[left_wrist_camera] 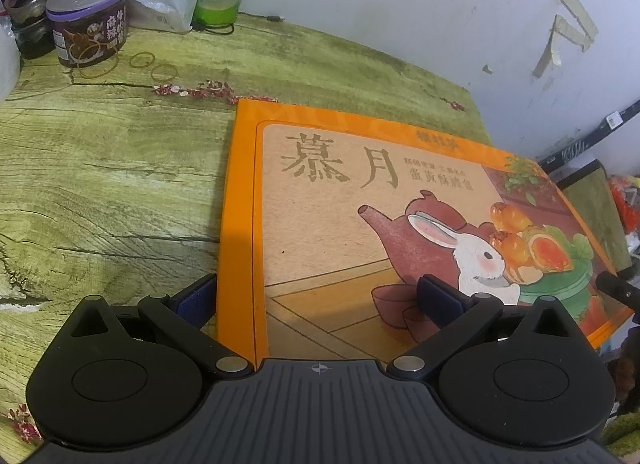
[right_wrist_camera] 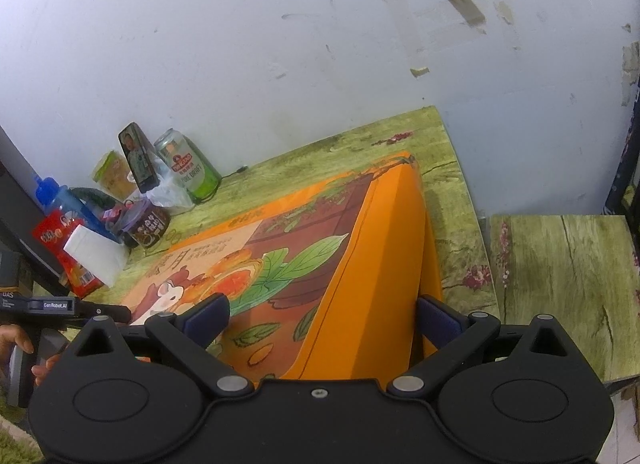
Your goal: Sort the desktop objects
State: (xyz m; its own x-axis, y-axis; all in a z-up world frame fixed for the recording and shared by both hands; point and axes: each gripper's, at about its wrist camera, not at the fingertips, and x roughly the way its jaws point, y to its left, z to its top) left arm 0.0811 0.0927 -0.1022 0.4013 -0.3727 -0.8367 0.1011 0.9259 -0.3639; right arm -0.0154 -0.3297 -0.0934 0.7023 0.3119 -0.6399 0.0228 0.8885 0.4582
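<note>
A large orange gift box with a rabbit and teapot picture lies flat on the green wood-grain table. My left gripper stands open over the box's near left edge. One blue finger is beside the orange side wall and the other is above the lid. My right gripper is open too, straddling the right edge of the box, with one finger over the lid and one by the orange side. The left gripper's body and a hand show at the left of the right wrist view.
At the back left stand a green beer can, a propped phone, a purple-lidded jar, a blue bottle, a red snack packet and a tissue pack. Rubber bands lie by the jar. A lower side table adjoins on the right.
</note>
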